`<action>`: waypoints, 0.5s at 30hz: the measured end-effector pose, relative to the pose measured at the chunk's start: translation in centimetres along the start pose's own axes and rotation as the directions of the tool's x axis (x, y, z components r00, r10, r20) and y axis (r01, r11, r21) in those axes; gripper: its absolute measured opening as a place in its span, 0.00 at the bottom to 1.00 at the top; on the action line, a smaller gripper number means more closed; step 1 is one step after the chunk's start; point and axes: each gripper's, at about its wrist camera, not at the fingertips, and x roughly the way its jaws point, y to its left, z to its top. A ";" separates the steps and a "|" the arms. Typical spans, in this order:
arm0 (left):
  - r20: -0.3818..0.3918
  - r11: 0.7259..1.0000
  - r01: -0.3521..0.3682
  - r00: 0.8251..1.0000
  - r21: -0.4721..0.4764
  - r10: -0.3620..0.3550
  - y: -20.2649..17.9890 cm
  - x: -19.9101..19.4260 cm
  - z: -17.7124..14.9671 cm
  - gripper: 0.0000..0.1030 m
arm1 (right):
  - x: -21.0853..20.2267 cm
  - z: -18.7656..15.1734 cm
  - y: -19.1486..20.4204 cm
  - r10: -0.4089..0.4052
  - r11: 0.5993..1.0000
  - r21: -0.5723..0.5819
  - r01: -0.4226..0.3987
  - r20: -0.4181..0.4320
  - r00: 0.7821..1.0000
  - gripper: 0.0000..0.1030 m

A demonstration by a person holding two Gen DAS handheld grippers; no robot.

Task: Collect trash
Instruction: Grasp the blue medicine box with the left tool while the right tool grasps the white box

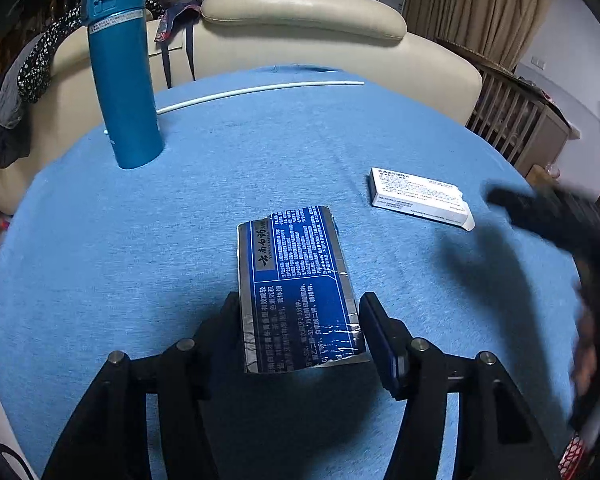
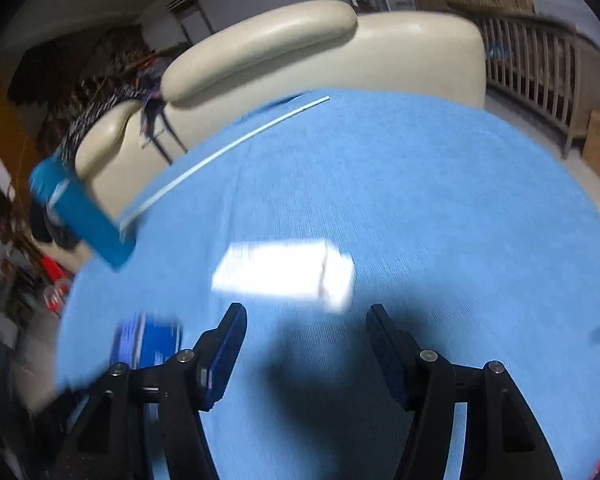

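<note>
A blue cloth (image 1: 220,200) covers the round table, with a cream sofa (image 1: 300,12) behind it. On the cloth a teal flask (image 1: 120,72) stands upright at the far left, and a thin white rod (image 1: 260,89) lies across the far edge.

The left gripper (image 1: 298,330) tilts down toward the cloth, its jaws set on either side of the near end of a flattened blue-and-silver carton (image 1: 296,280); the pads sit right at the carton's edges, gripping it. The carton's long axis runs away from the camera, along the fingers.

The right gripper (image 2: 306,338) also tilts downward (its view is smeared), jaws apart with nothing between them. Just beyond its fingertips lies a white box (image 2: 284,274), also seen at (image 1: 420,198), flat, long axis crosswise to the fingers, well apart from the carton.
</note>
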 end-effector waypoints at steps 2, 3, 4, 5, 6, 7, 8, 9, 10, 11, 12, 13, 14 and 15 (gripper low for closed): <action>-0.005 1.000 -0.010 1.000 -0.003 0.010 0.2 -0.2 0.0 0.59 | 2.1 1.8 0.1 0.020 0.999 0.025 -0.020 -0.014 1.000 0.64; -0.005 1.000 -0.011 1.000 -0.002 0.011 0.3 -0.2 0.0 0.59 | 3.3 2.8 0.0 0.026 0.999 0.036 -0.026 -0.023 0.999 0.64; -0.006 1.000 -0.016 1.000 0.000 0.016 0.4 -0.3 -0.1 0.59 | 4.5 3.6 0.0 0.029 0.999 0.047 -0.028 -0.033 0.999 0.64; -0.007 1.000 -0.019 1.000 -0.003 0.019 0.5 -0.3 -0.2 0.59 | 5.5 4.3 -0.2 0.029 0.998 0.054 -0.026 -0.041 0.999 0.64; -0.010 1.000 -0.020 1.000 -0.008 0.020 0.7 -0.4 -0.2 0.59 | 6.2 4.6 -0.3 0.027 0.998 0.060 -0.024 -0.048 0.999 0.64; -0.011 1.000 -0.021 1.000 -0.011 0.021 0.7 -0.4 -0.2 0.59 | 7.0 4.9 -0.5 0.025 0.998 0.066 -0.021 -0.058 0.998 0.64; -0.012 1.000 -0.023 1.000 -0.014 0.023 0.9 -0.3 -0.2 0.59 | 7.8 5.1 -0.6 0.027 0.997 0.075 -0.022 -0.076 0.997 0.64; -0.013 1.000 -0.023 1.000 -0.016 0.023 0.8 -0.3 -0.3 0.59 | 8.7 5.1 -0.8 0.037 0.996 0.083 -0.029 -0.100 0.994 0.65; -0.015 1.000 -0.022 1.000 -0.017 0.022 0.8 -0.3 -0.2 0.59 | 8.8 4.9 -0.7 0.041 0.997 0.070 -0.034 -0.094 0.995 0.65; -0.016 1.000 -0.023 1.000 -0.019 0.023 0.8 -0.2 -0.2 0.59 | 8.8 4.8 -0.5 0.045 0.998 0.059 -0.039 -0.103 0.994 0.67; -0.017 0.999 -0.025 1.000 -0.021 0.025 0.8 -0.2 -0.1 0.59 | 8.6 4.4 -0.2 0.065 0.997 0.048 -0.060 -0.121 0.991 0.66; -0.017 0.999 -0.027 1.000 -0.024 0.027 0.7 -0.2 -0.1 0.59 | 8.2 3.6 0.2 0.114 0.993 0.048 -0.108 -0.154 0.981 0.66; -0.017 0.999 -0.028 0.999 -0.028 0.027 0.7 -0.1 -0.1 0.59 | 7.9 3.0 0.5 0.154 0.988 0.044 -0.148 -0.178 0.972 0.66; -0.018 0.999 -0.029 0.999 -0.029 0.028 0.5 0.0 0.0 0.59 | 7.5 2.2 0.9 0.178 0.984 0.032 -0.175 -0.203 0.963 0.66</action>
